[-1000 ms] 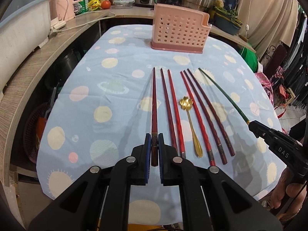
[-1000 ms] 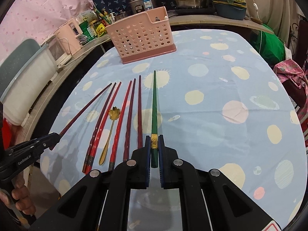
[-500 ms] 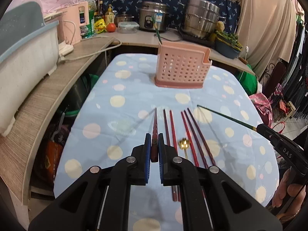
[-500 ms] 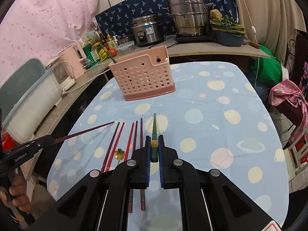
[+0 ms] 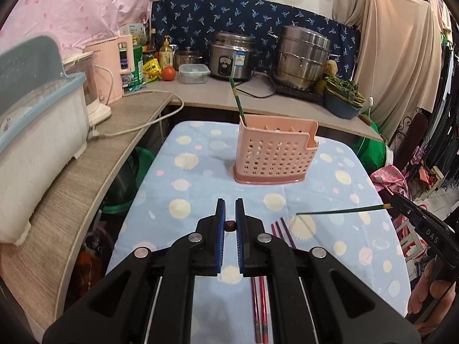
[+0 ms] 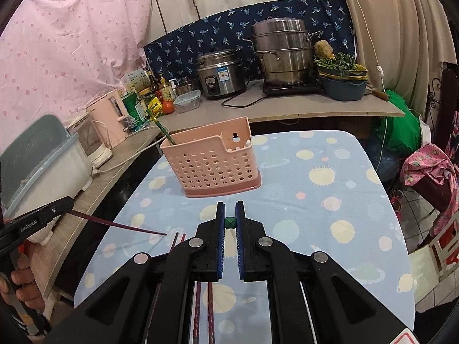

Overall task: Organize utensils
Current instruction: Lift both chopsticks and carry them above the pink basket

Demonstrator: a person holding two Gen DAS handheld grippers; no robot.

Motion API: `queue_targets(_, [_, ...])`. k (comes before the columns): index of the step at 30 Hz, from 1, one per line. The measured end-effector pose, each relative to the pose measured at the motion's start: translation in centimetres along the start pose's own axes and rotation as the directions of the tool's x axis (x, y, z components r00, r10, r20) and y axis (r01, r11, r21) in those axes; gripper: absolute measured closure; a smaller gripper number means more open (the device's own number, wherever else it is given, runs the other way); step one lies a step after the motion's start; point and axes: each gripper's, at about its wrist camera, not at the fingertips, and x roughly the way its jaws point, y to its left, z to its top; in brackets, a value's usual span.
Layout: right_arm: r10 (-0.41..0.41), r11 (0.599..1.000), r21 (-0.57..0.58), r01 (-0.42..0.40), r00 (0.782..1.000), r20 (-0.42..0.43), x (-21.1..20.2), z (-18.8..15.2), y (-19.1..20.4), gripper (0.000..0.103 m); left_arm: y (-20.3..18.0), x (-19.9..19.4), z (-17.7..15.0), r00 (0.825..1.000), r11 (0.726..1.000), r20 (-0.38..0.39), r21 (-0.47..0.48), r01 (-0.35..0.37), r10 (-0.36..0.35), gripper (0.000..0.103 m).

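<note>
Two grippers, one chopstick clamped in each, both held clear above the table.

We count one dark red chopstick pinched in the nearly closed left gripper and one green chopstick pinched in the closed right gripper. One further green chopstick stands tilted in the left end of the single pink perforated utensil holder. On the dotted tablecloth we see at least three red chopsticks; the grippers hide the rest.
</note>
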Motion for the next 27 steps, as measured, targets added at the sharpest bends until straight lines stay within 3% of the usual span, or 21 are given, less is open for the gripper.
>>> queue_targets(16, [0.023, 1.0, -0.005, -0.022, 0.998, 0.067, 0.7, 5.2, 0.5, 0.096, -1.1, -0.3, 6.7, 0.993, 1.0, 0.111, 0.009, 0.025, -0.025, 0.096])
queue_targets(27, [0.032, 0.999, 0.014, -0.035, 0.983, 0.179, 0.0, 11.9, 0.2, 0.096, -2.5, -1.6, 13.3, 0.973, 0.999, 0.225, 0.002, 0.053, -0.052, 0.096])
